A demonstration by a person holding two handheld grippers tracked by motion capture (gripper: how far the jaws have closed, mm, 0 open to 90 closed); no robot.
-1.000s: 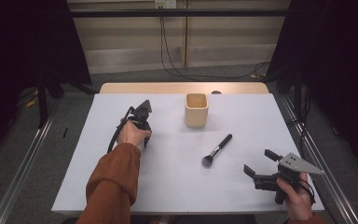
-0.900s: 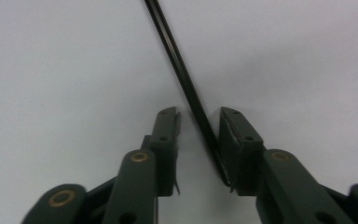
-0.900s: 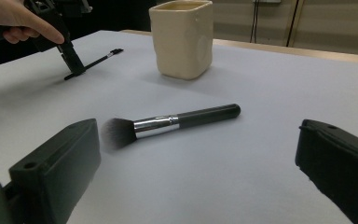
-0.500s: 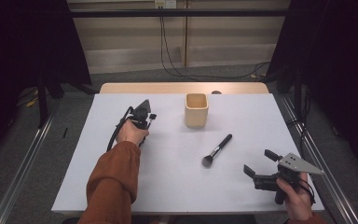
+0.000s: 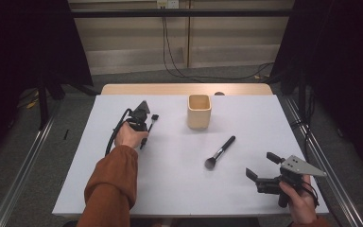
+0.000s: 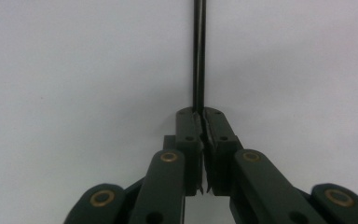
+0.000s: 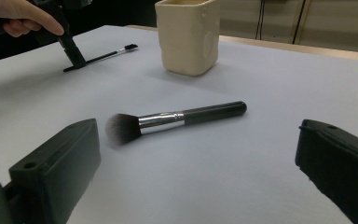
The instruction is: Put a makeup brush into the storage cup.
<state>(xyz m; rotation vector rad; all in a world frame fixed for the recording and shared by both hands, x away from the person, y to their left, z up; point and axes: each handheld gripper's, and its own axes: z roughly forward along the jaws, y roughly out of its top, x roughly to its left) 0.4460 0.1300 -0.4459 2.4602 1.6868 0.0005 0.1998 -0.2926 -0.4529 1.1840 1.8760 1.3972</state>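
My left gripper points down at the white table's left part and is shut on the handle end of a thin black brush. That brush lies flat, its small head pointing away. A thicker makeup brush with a dark tuft, silver collar and black handle lies mid-table. My right gripper stands open just right of and nearer than it, jaws wide apart with nothing between them. A cream cup stands upright beyond the makeup brush.
The white table has a wooden strip along its far edge. The left gripper's black cable loops beside the person's hand. Metal rails run along the floor on both sides, with dark curtains and cables behind.
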